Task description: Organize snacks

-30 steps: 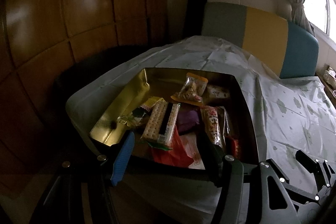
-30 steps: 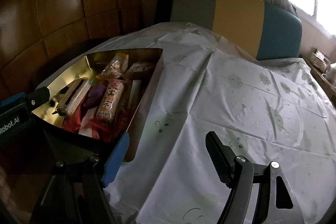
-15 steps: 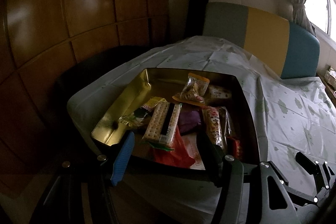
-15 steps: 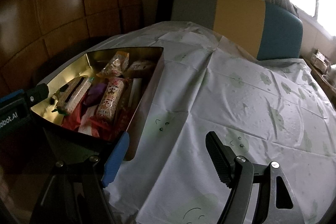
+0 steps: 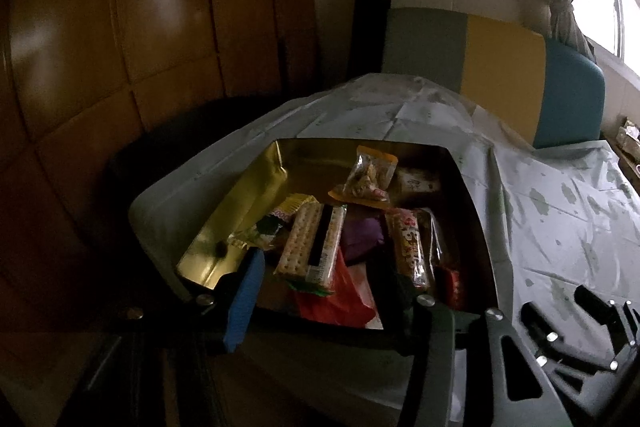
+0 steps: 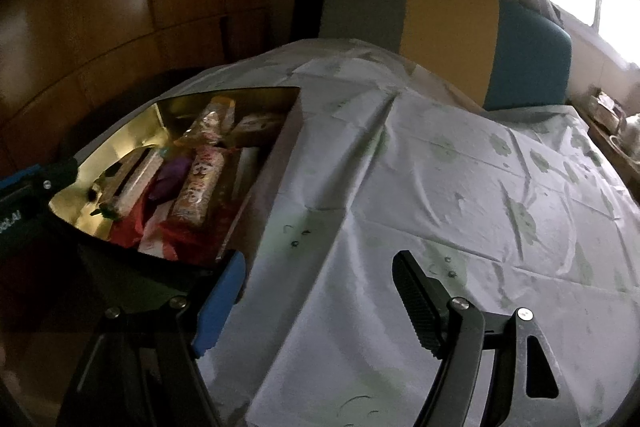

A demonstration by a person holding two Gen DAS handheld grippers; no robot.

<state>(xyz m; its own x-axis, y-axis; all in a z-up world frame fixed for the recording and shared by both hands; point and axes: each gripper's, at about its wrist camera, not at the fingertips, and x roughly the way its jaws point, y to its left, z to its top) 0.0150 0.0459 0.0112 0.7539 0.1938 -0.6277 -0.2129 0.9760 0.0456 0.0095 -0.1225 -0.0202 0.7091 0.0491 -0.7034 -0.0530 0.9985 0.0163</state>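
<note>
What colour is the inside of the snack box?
Shiny gold; the box shows it best in the left wrist view.

The gold tray [image 5: 240,211] looks like glossy, mirror-bright metal or foil card, and the cracker pack [image 5: 312,247] in it wears clear, shiny plastic film. The tablecloth [image 6: 460,187] is a thin, creased, faintly sheeny sheet. On the far left, the wood panelling [image 5: 120,27] is smooth and varnished.
</note>
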